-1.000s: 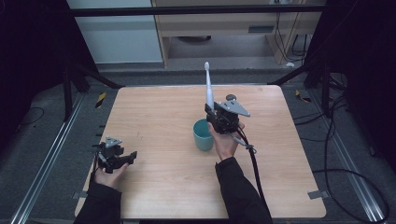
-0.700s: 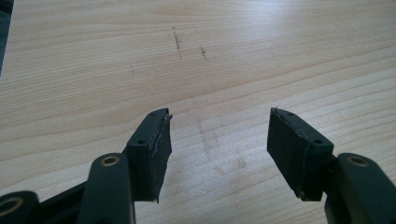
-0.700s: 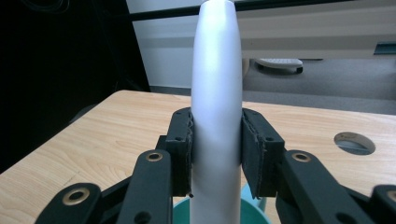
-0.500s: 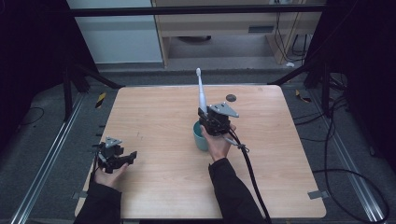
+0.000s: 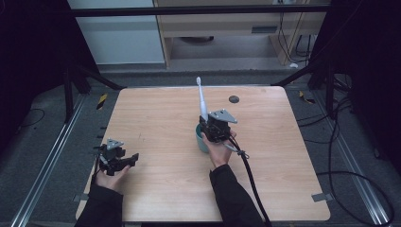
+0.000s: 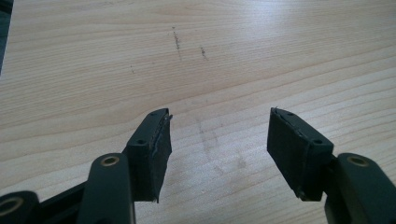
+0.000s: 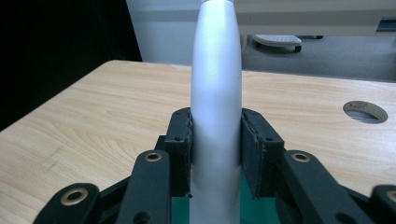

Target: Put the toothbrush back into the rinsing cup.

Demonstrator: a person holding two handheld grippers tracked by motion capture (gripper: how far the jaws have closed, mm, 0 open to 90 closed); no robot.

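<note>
My right gripper [image 5: 208, 125] is shut on a white electric toothbrush [image 5: 202, 99] and holds it upright, brush head on top, over a teal cup [image 5: 201, 142] near the table's middle. In the right gripper view both pads clamp the toothbrush handle [image 7: 215, 102], and the green of the cup [image 7: 254, 212] shows just beneath the jaws. Whether the handle's lower end touches the cup is hidden. My left gripper [image 5: 130, 159] rests at the table's front left, open; in the left gripper view its jaws [image 6: 217, 140] stand wide apart over bare wood.
The wooden table [image 5: 161, 118] has a round dark cable hole [image 5: 233, 99] at the back right, also in the right gripper view as a hole [image 7: 364, 112]. A black cable [image 5: 248, 165] trails from the right gripper toward the front edge. Dark floor and metal rails surround the table.
My right gripper has carried the toothbrush leftward and down, from beside the cup to directly over it. The left gripper has not moved.
</note>
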